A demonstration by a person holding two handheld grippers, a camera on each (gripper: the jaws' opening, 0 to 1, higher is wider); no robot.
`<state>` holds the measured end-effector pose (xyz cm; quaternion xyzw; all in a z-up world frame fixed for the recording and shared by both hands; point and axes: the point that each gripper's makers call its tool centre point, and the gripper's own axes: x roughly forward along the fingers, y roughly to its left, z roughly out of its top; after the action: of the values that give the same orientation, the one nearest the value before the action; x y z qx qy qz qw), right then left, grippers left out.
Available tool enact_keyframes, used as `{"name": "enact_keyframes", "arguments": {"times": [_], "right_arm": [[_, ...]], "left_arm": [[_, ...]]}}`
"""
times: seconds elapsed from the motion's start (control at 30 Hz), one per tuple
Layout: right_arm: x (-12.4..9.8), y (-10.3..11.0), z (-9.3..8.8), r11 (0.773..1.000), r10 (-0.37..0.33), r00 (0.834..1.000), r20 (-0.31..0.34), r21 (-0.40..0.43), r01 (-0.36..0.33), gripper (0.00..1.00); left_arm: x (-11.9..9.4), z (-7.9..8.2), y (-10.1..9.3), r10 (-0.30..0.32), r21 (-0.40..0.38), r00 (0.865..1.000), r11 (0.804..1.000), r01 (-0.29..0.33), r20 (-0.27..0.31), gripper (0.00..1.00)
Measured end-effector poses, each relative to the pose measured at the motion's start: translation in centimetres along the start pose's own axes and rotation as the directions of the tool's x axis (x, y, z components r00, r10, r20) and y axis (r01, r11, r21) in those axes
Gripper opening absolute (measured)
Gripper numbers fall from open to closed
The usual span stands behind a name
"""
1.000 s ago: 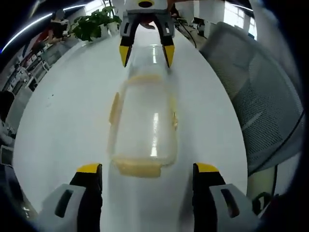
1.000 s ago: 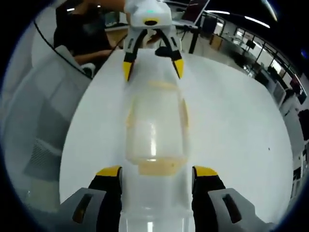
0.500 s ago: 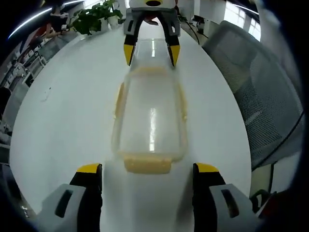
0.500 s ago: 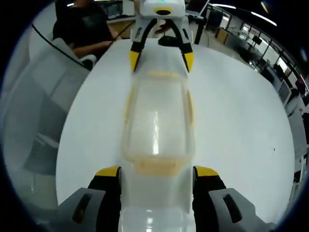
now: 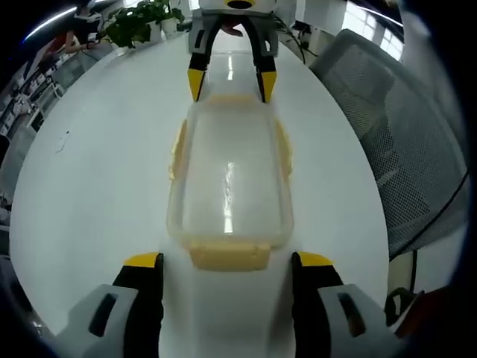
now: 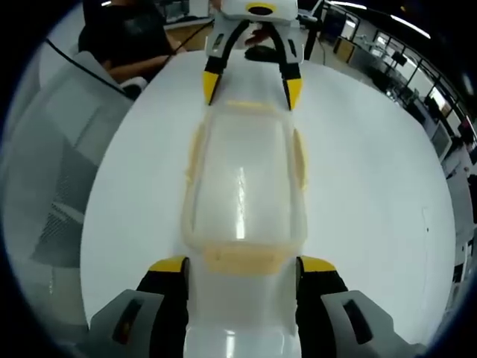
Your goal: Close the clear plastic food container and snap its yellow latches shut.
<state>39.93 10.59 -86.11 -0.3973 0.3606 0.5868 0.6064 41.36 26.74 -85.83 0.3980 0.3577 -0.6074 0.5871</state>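
Table (image 5: pixel 97 149): white, round, carries everything. A mesh chair (image 5: pixel 402 142) stands beside it and a plant (image 5: pixel 138 19) sits at its far edge in the left gripper view. A person in dark clothes (image 6: pixel 130 37) sits beyond the table in the right gripper view.

Container (image 5: pixel 229 175): clear, long and narrow, lid lying on top, flat on the table between the two grippers. Its long axis runs straight along the line from one gripper to the other, one short end toward each. Yellow latches show on all four sides. The end latch (image 5: pixel 229 256) nearest the left gripper looks splayed outward, not snapped. Side latches (image 5: pixel 177 149) hard to judge.

Left gripper (image 5: pixel 225 265): jaws wide apart, nothing held, tips flanking the near end latch just outside the container's corners.

Right gripper (image 6: pixel 242 267): jaws likewise wide and empty, straddling its own near end latch (image 6: pixel 242 257). It also appears at the far end (image 5: pixel 230 74) in the left gripper view, tips just beside the container's far corners.

Judgement: each gripper is equally near its own end, so each end latch falls to the gripper straddling it. Long side latches lie crosswise to both.
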Motion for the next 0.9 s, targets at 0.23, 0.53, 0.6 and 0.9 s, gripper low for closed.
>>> {"name": "enact_keyframes", "arguments": {"times": [0.23, 0.53, 0.6, 0.9], "right_arm": [[0.0, 0.2, 0.1, 1.000, 0.018, 1.000, -0.001, 0.008, -0.018, 0.54], [0.2, -0.1, 0.0, 0.998, 0.034, 0.999, -0.003, 0.049, -0.034, 0.47], [0.1, -0.2, -0.2, 0.998, 0.032, 0.999, -0.010, 0.045, -0.032, 0.42], [0.0, -0.2, -0.3, 0.998, 0.030, 0.999, -0.011, 0.046, -0.029, 0.39]], "left_arm": [[0.1, 0.2, 0.3, -0.012, -0.011, 1.000, 1.000, 0.013, 0.005, 0.65], [0.3, 0.7, 0.0, -0.018, 0.005, 1.000, 1.000, 0.018, 0.011, 0.58], [0.3, 0.7, -0.2, -0.020, 0.010, 1.000, 1.000, 0.020, 0.012, 0.55], [0.2, 0.6, -0.6, -0.015, 0.007, 1.000, 1.000, 0.015, -0.006, 0.39]]}}
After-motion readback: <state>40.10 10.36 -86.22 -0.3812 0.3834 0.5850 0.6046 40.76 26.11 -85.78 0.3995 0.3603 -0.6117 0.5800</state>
